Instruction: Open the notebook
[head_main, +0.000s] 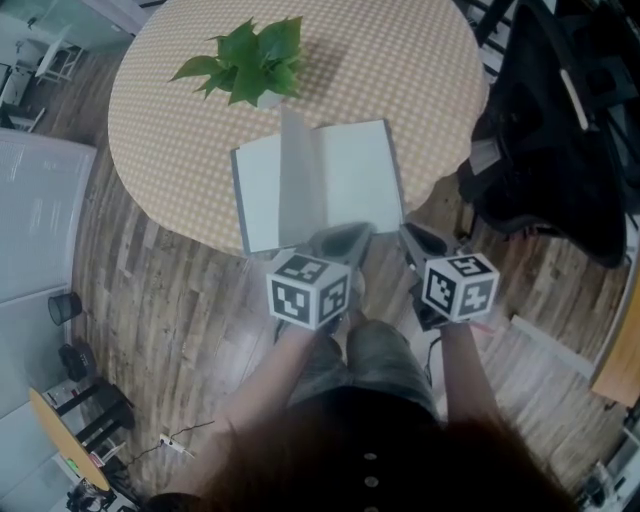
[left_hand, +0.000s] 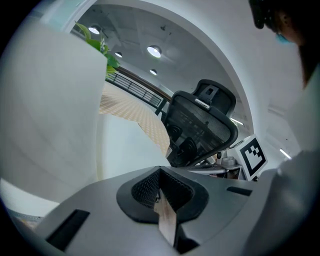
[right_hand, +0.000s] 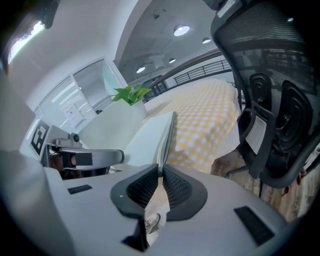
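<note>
Notebook (head_main: 350, 175) lies nearly open, one leaf (head_main: 296, 170) upright. Left hand-held gripper (left_hand: 159, 175) is closed and empty; right hand-held gripper (right_hand: 161, 171) pinches the notebook's edge. The leaf likely needs laying flat next.

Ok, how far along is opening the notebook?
Mostly done: the notebook lies open on the table, white pages up. In hand: one page stands upright beside the shut left gripper; the right gripper pinches its near edge. Left: lay that page flat.

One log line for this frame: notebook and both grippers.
notebook: open on table, one page upright | left gripper: shut, nothing between | right gripper: shut on notebook edge
</note>
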